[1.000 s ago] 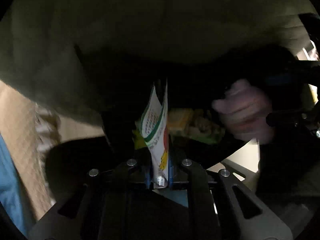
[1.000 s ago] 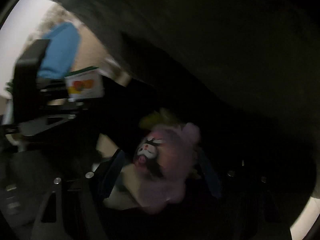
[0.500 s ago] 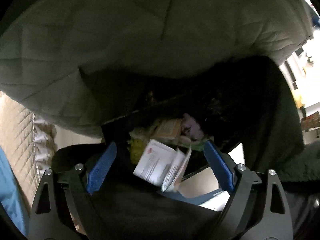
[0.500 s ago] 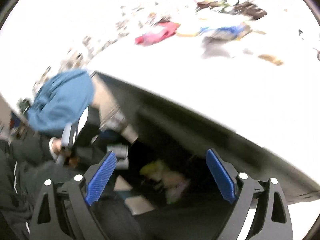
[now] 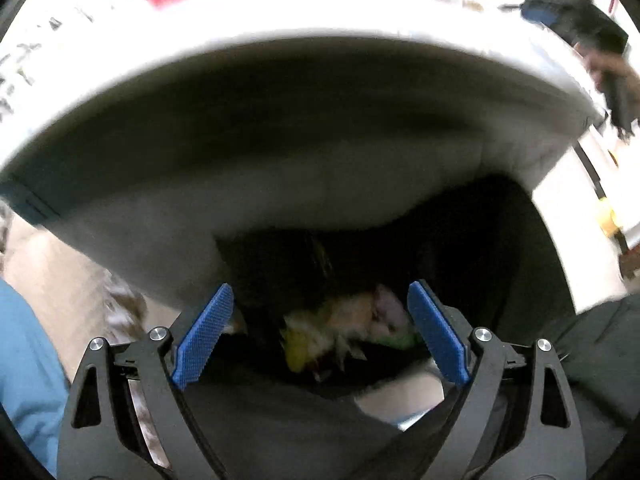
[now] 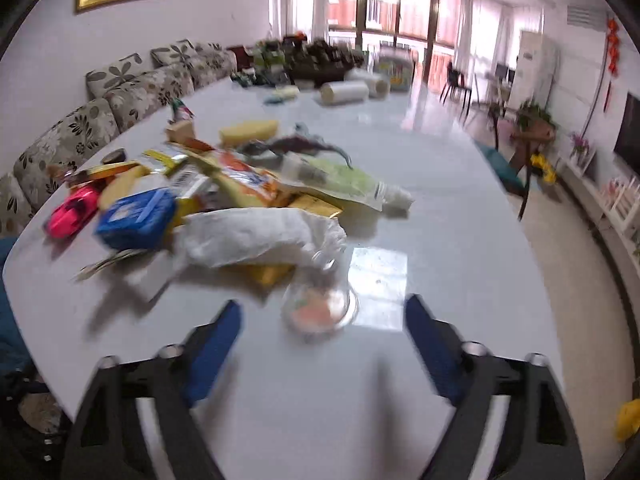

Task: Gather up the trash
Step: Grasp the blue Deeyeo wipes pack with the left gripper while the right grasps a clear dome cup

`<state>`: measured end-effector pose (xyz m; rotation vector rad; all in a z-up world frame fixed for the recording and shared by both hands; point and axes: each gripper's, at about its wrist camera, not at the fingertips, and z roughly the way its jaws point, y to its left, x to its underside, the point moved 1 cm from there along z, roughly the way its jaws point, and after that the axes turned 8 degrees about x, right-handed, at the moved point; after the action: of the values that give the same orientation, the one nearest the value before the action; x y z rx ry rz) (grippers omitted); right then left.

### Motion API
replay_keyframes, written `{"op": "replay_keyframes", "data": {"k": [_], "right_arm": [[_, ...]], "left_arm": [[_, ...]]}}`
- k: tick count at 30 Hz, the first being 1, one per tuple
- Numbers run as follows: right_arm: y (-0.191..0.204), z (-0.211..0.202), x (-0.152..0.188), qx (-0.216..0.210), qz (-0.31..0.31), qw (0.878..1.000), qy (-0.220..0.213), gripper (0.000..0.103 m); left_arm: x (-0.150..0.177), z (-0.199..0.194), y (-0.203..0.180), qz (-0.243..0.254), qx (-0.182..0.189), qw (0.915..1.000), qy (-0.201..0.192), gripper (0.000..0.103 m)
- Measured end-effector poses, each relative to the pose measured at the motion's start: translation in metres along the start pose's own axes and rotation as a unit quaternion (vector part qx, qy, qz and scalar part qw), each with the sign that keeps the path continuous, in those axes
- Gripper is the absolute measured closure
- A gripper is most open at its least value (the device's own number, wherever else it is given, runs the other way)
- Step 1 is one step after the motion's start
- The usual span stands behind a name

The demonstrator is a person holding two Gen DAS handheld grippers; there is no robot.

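Dropped carton gone; both grippers [image 5: 320,338] [image 6: 322,344] gape empty; white wrapper [image 6: 256,236] lies crosswise

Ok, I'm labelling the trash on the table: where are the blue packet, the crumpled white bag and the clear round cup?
blue packet [image 6: 136,218]: right wrist view, middle of its top face.
crumpled white bag [image 6: 256,234]: right wrist view, centre of the bag.
clear round cup [image 6: 319,306]: right wrist view, its orange middle.

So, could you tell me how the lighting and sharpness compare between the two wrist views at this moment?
Left wrist view: the dark bag interior is underexposed, the trash inside is smeared, and the table above is blown out white. Right wrist view: bright daylight, window glare reflected on the table, motion blur on the open right gripper and the clear cup.
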<state>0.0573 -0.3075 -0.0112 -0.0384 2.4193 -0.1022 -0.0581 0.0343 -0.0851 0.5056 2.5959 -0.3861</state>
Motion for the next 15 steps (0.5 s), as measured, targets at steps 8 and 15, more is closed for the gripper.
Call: {"op": "replay_keyframes", "data": {"k": [8,15], "right_arm": [[-0.017,-0.028,0.006,-0.069,0.036,0.997,-0.012,0.064],[-0.016,-0.087,0.049,-0.112,0.054,0.991,-0.048,0.064]], "left_arm": [[-0.079,-0.070,-0.031,-0.016,0.005,0.9889,-0.148,0.015],[-0.183,-0.015,-0.078,0.007,0.013,0.9862,-0.165,0.013]]}}
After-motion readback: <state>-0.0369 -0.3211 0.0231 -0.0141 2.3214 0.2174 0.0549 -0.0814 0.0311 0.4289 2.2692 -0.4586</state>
